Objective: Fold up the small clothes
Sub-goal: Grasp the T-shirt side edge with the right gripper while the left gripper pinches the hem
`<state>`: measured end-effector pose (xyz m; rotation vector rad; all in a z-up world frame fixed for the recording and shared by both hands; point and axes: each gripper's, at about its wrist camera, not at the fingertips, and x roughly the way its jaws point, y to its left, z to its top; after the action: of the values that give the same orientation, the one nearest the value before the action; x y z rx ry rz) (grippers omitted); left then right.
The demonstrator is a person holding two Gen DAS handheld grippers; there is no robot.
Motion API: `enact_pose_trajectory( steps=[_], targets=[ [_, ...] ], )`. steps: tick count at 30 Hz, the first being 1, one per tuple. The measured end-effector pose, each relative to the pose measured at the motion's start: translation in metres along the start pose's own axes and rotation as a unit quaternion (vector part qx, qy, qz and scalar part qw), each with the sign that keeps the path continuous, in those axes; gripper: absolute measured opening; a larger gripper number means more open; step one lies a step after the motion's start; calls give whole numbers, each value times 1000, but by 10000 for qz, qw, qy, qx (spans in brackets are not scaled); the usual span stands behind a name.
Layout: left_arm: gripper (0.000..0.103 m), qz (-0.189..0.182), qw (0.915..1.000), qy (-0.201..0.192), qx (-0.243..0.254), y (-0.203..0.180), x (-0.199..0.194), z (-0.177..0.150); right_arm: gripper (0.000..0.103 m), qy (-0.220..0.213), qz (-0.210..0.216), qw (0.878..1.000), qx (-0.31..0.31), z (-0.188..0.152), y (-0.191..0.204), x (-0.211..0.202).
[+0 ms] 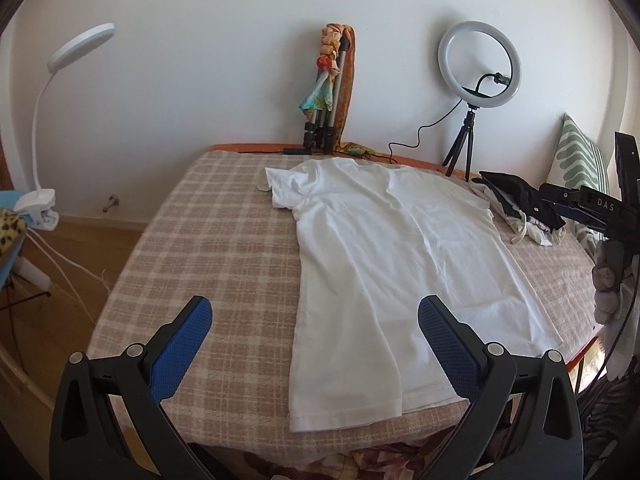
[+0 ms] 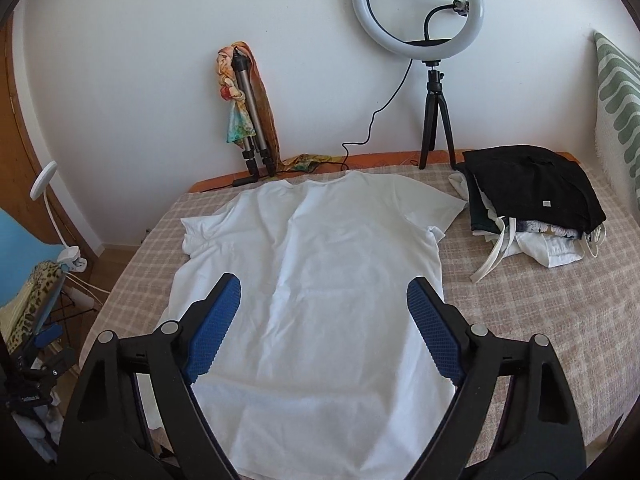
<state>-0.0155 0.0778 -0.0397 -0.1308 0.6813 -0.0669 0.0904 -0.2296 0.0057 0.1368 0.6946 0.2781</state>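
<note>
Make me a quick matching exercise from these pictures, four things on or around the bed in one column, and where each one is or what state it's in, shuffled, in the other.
Things:
1. white T-shirt
2. pile of clothes
3. ring light
4. folded tripod

Places or states:
A. leaning against the wall, with a colourful scarf draped on it
B. spread flat on the checked blanket
C. heaped at the right side of the bed, a black garment on top
D. standing on its own small black tripod at the far edge of the bed

Pairs: 1-B, 2-C, 3-D, 4-A
</note>
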Motion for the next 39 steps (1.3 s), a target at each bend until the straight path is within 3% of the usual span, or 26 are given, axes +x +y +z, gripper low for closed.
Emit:
enact_pose_trajectory(
  steps=[5, 10, 12, 15, 21, 26, 29, 32, 39],
  targets=[
    [88, -153, 9990, 413, -98, 16, 12, -21, 73, 260, 596, 9966, -509, 31, 44, 28],
    [76, -385, 9945, 928, -293, 25, 29, -41, 72, 536, 990, 9907, -768, 63, 85, 58],
    [66, -443, 9926, 1081, -328, 27, 35, -47, 72, 725, 1104, 9877, -840, 73, 100, 73],
    [64, -504, 9908, 1217, -311, 26, 41, -54, 72, 991, 1190, 9839, -891, 84, 118, 99],
    [41, -618, 9870, 1461, -252, 27, 55, -63, 72, 1310, 1038, 9781, -1239, 93, 156, 154],
    [33, -802, 9829, 1589, -478, 34, 65, -64, 72, 1587, 1024, 9714, -1439, 97, 184, 198],
    [10, -1157, 9773, 1619, -733, 39, 71, -62, 72, 1712, 949, 9660, -1687, 98, 206, 223],
    [5, -1462, 9692, 1653, -1097, 47, 74, -64, 72, 1872, 876, 9603, -1871, 96, 226, 253],
    [2, -1462, 9680, 1494, -1386, 63, 68, -63, 72, 2369, 565, 9455, -2161, 70, 257, 332]
  ],
)
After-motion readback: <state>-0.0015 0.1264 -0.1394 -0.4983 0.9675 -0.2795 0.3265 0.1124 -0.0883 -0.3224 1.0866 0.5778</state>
